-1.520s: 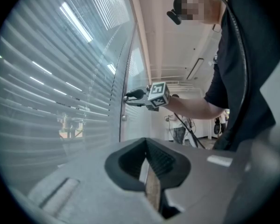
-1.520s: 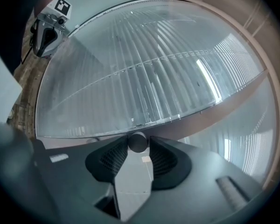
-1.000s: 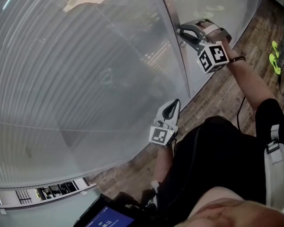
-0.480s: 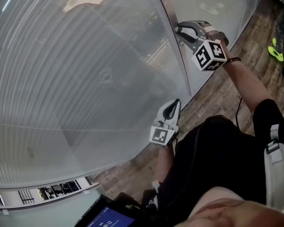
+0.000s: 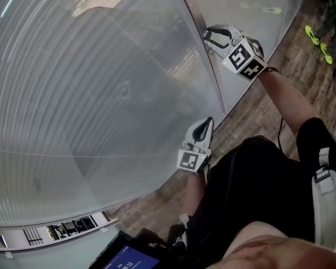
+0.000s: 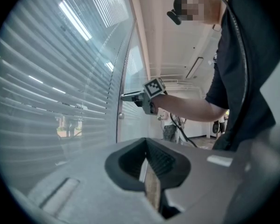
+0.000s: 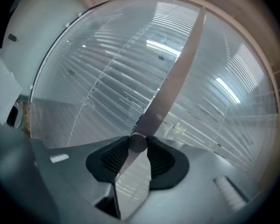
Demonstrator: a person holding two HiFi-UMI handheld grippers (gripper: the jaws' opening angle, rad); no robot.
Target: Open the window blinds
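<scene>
The slatted blinds (image 5: pixel 101 94) hang behind curved glass, with their slats lying nearly flat against it. A grey frame post (image 5: pixel 208 66) splits the panes. At that post my right gripper (image 5: pixel 208 35) is shut on a small round knob (image 7: pixel 137 143), which sits pinched between both ribbed pads; the post (image 7: pixel 177 73) runs up and away from it. A second small knob (image 6: pixel 121 116) shows just below on the post. My left gripper (image 5: pixel 207 122) hangs by the person's waist, near the glass, with its jaws shut (image 6: pixel 147 171) and nothing between them.
A wood floor (image 5: pixel 252 116) runs along the base of the glass. A dark screen (image 5: pixel 129 259) sits at the bottom edge, beside a low sill unit (image 5: pixel 56 228). Yellow-green shoes (image 5: pixel 316 38) of another person stand at the far right.
My right gripper has rolled about its own axis on the knob; its marker cube now shows a different face. The left gripper has stayed still.
</scene>
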